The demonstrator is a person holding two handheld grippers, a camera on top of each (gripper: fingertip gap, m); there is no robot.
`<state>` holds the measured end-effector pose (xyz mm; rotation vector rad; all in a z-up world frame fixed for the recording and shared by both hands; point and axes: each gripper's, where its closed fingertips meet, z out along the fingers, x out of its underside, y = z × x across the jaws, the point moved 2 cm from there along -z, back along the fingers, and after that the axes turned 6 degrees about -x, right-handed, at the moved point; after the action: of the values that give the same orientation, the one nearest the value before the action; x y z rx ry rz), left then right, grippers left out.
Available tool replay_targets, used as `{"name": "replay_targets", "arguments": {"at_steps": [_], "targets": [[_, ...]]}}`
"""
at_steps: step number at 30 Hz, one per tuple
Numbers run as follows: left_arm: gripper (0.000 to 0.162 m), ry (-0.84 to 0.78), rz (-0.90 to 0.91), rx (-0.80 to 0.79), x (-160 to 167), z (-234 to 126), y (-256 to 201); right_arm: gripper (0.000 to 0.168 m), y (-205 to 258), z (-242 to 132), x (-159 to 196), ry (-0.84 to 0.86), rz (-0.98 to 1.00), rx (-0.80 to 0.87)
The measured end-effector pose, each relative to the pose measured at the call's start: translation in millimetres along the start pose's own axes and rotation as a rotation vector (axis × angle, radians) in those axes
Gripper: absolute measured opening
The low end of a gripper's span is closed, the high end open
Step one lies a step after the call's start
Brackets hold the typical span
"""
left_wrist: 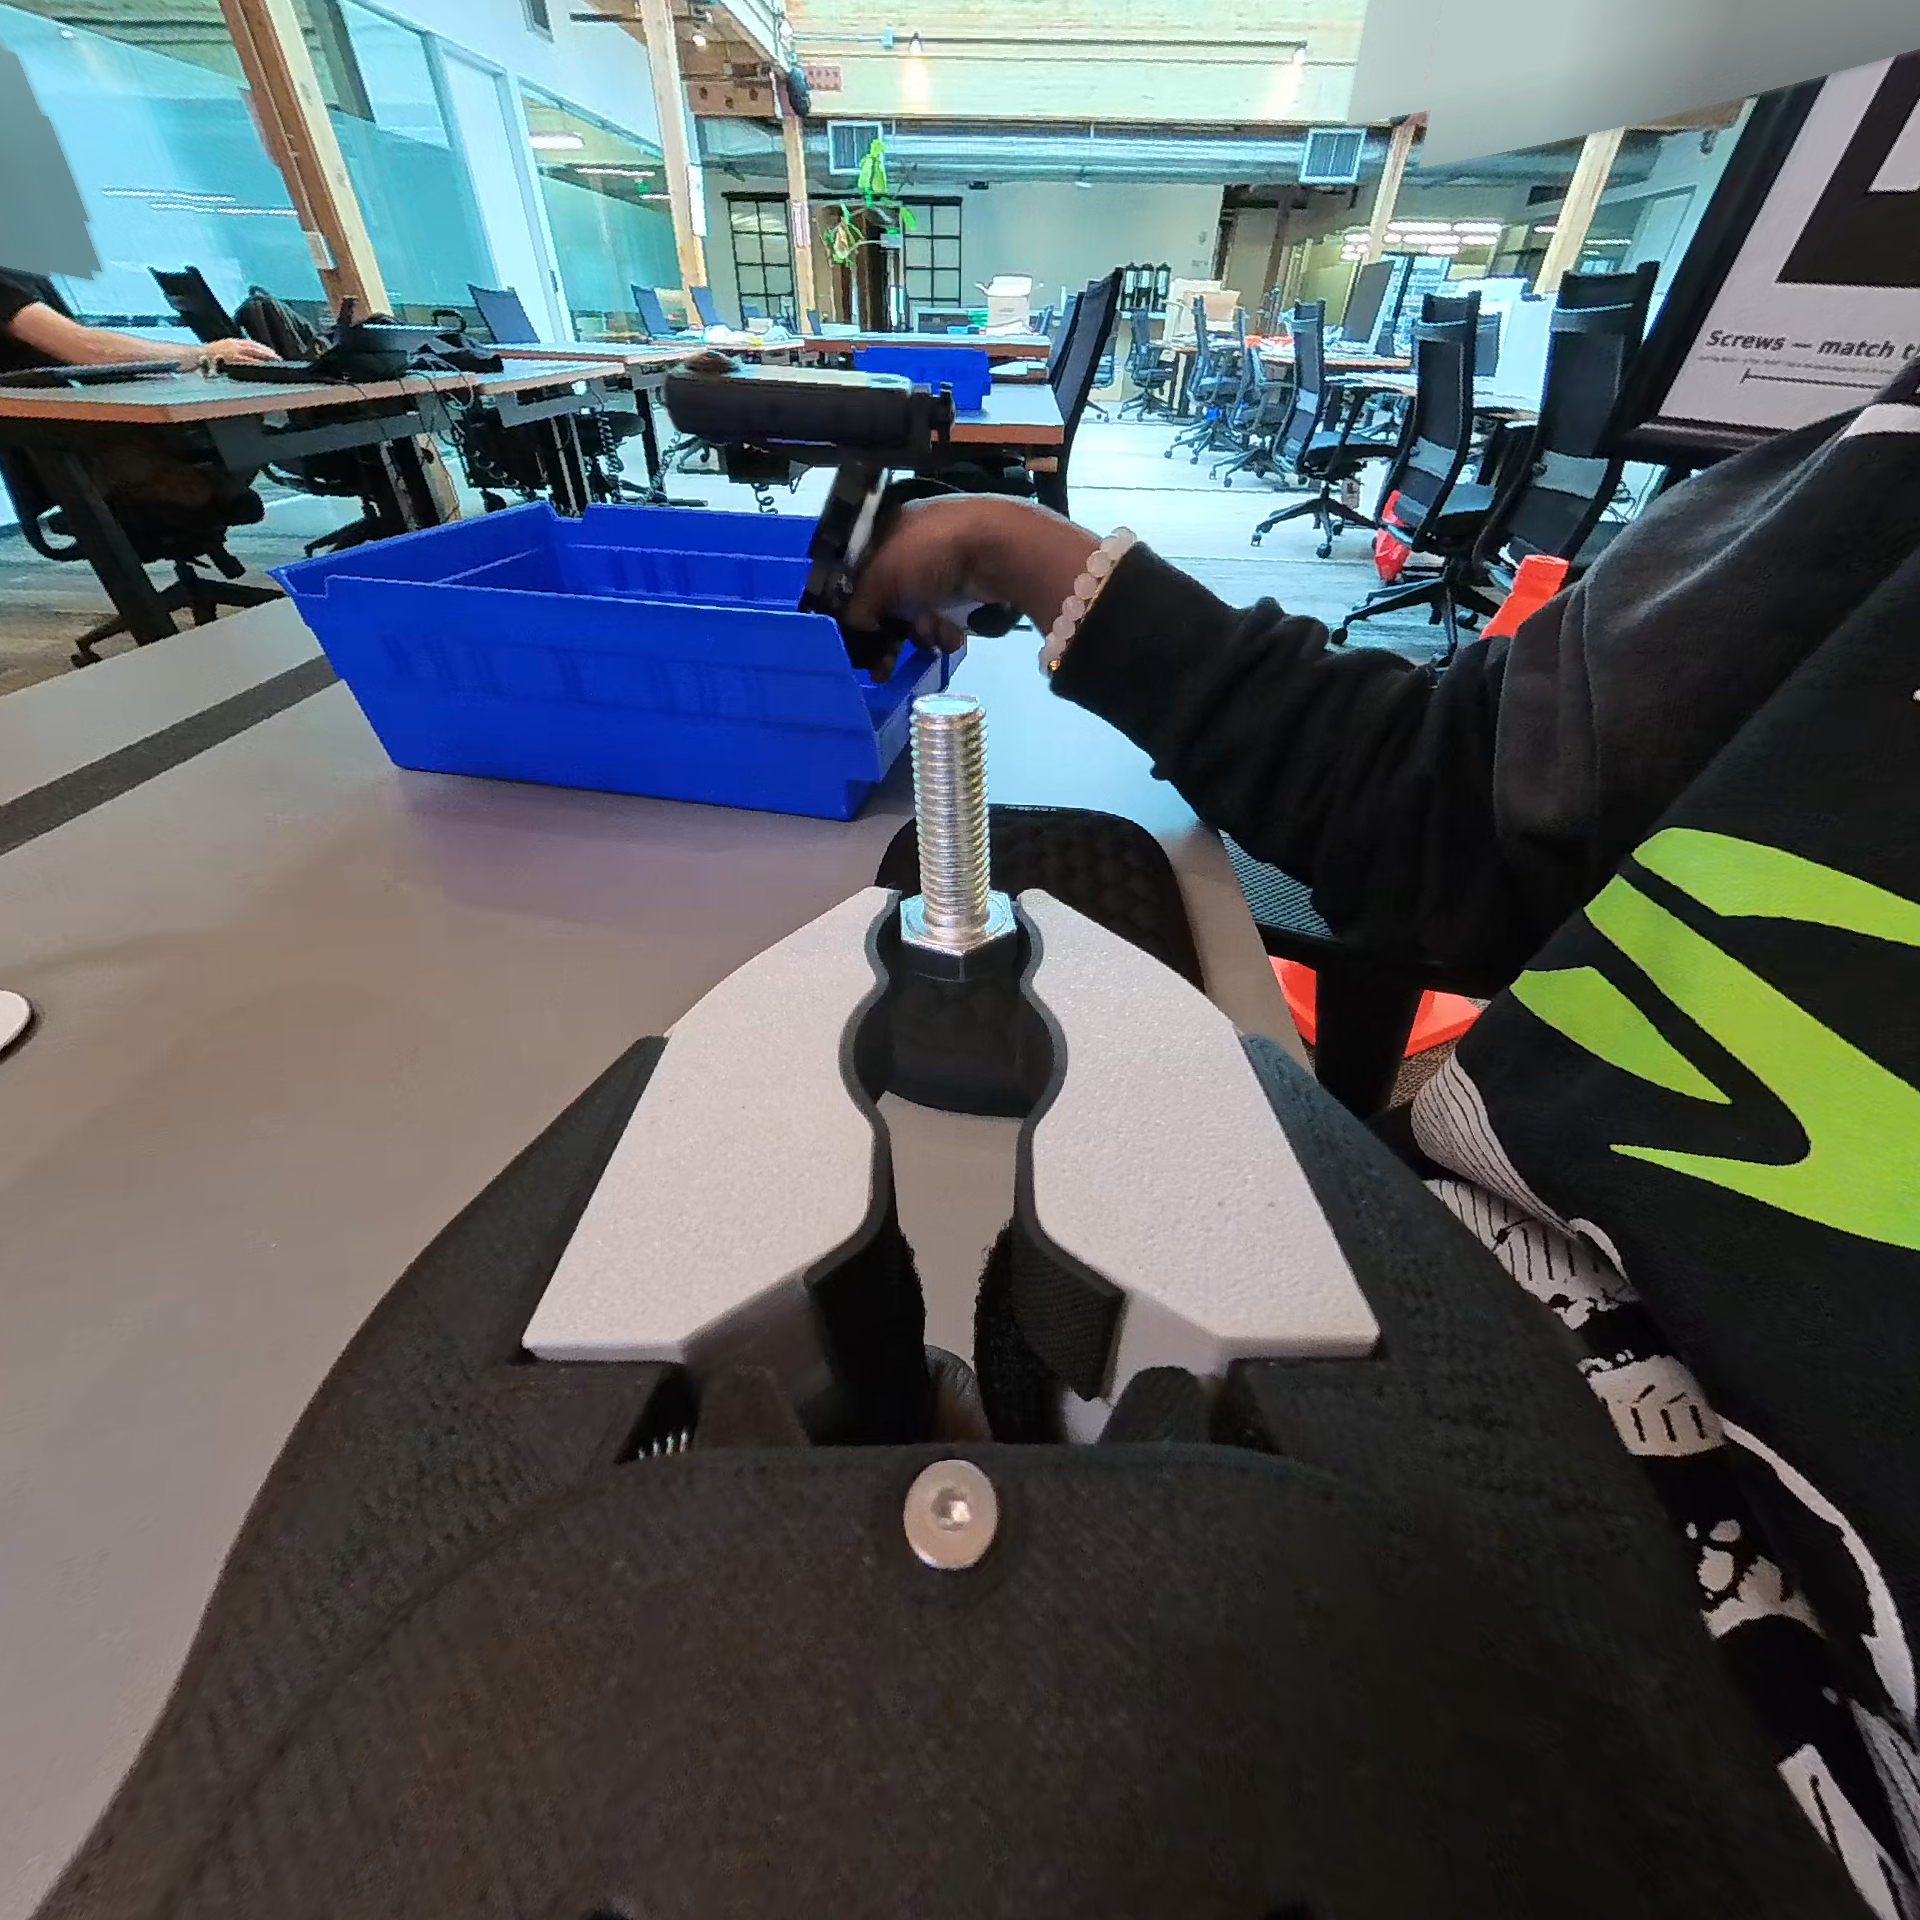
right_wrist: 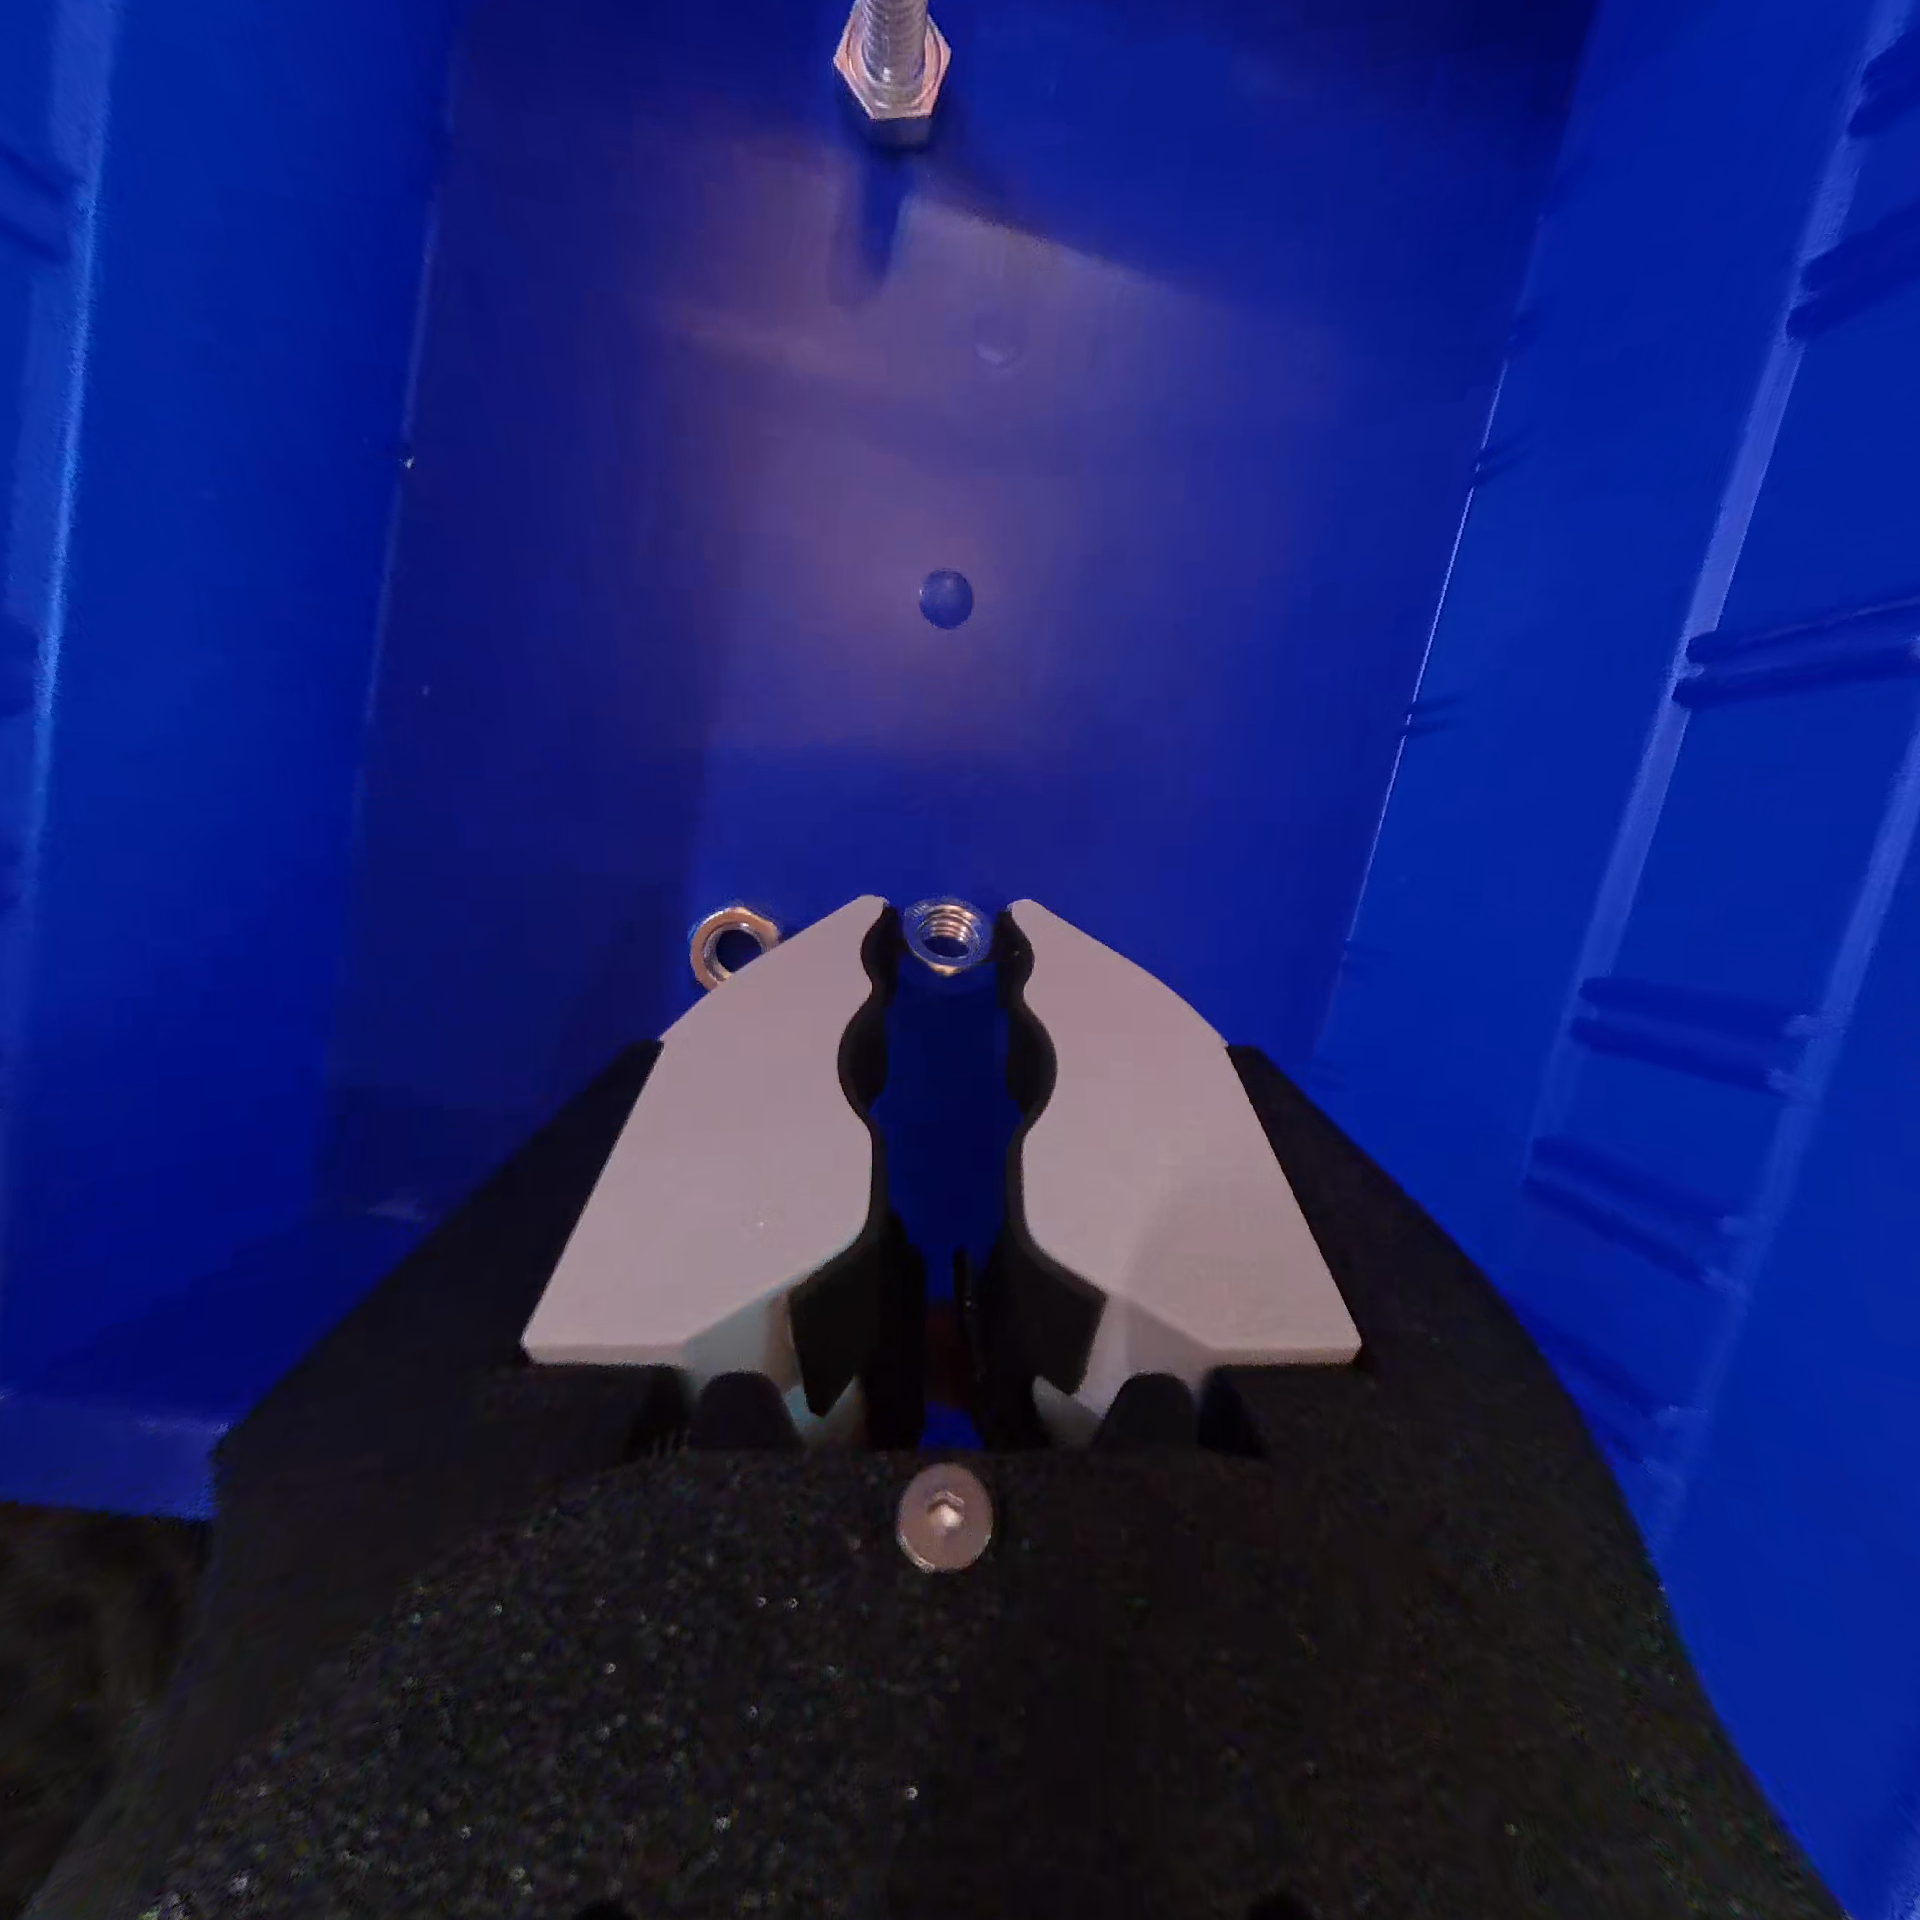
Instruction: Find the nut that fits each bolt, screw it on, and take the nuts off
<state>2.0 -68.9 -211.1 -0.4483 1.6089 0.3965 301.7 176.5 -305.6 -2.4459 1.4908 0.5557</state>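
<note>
Your left gripper (left_wrist: 951,920) clamps hex bolt (left_wrist: 948,821) upright | your right gripper (right_wrist: 945,930) in blue bin (right_wrist: 1662,831), seemingly pinching hex nut (right_wrist: 945,935)

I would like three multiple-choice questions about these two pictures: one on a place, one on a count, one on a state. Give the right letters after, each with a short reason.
1. Where is the right gripper working?
A. inside the blue bin
B. under the table
C. on a chair

2. How many loose nuts lie at its fingertips?
A. none
B. two
C. five

3. How is the bolt in the left gripper held?
A. lying flat on the table
B. hanging head up
C. clamped by its head, thread pointing up

Answers: 1 A, blue walls surround it on all sides. 2 B, one nut sits between the fingertips and a second nut lies to their left. 3 C, the hexagonal head sits between the closed fingers and the thread rises above them.
</note>
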Motion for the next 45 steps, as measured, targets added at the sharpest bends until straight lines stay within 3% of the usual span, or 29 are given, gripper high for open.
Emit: {"name": "replay_targets", "arguments": {"at_steps": [4, 8, 10, 13, 16, 18, 25, 32, 35, 40, 42, 45], "targets": [[0.019, 0.000, 0.000, -0.001, 0, 0, 0, 0.025, 1, -6, 2, -0.028, 0.010, -0.009], [0.019, -0.003, -0.008, -0.027, 0, 0, 4, 0.029, 24, -39, -21, -0.248, -0.056, -0.034], [0.019, -0.002, -0.010, -0.032, 0, 0, 5, 0.030, 66, -67, -37, -0.402, -0.163, -0.141], [0.019, 0.014, 0.000, -0.040, 3, 2, 6, 0.029, 167, -113, -46, -0.584, -0.422, -0.455], [0.018, 0.019, 0.005, -0.042, 4, 2, 5, 0.025, 271, -148, -24, -0.636, -0.678, -0.809], [0.018, 0.020, 0.004, -0.048, 4, 2, 6, 0.024, 318, -154, -3, -0.589, -0.813, -0.944], [0.019, 0.042, 0.023, -0.051, 7, 3, 5, 0.019, 373, -156, 11, -0.576, -0.925, -1.067], [0.020, 0.003, -0.024, -0.044, 1, 2, 6, 0.010, 369, -156, 6, -0.593, -0.936, -1.043], [0.045, -0.020, -0.060, -0.080, -2, 0, 13, 0.010, 340, -160, -15, -0.659, -0.870, -0.921], [0.070, -0.035, -0.056, -0.137, -4, 0, 21, 0.010, 221, -152, -80, -0.739, -0.599, -0.443], [0.075, -0.042, -0.056, -0.157, -5, 0, 23, 0.010, 162, -139, -99, -0.724, -0.476, -0.235], [0.075, -0.050, -0.046, -0.173, -5, -1, 25, 0.010, 88, -110, -114, -0.685, -0.288, -0.090]]}}
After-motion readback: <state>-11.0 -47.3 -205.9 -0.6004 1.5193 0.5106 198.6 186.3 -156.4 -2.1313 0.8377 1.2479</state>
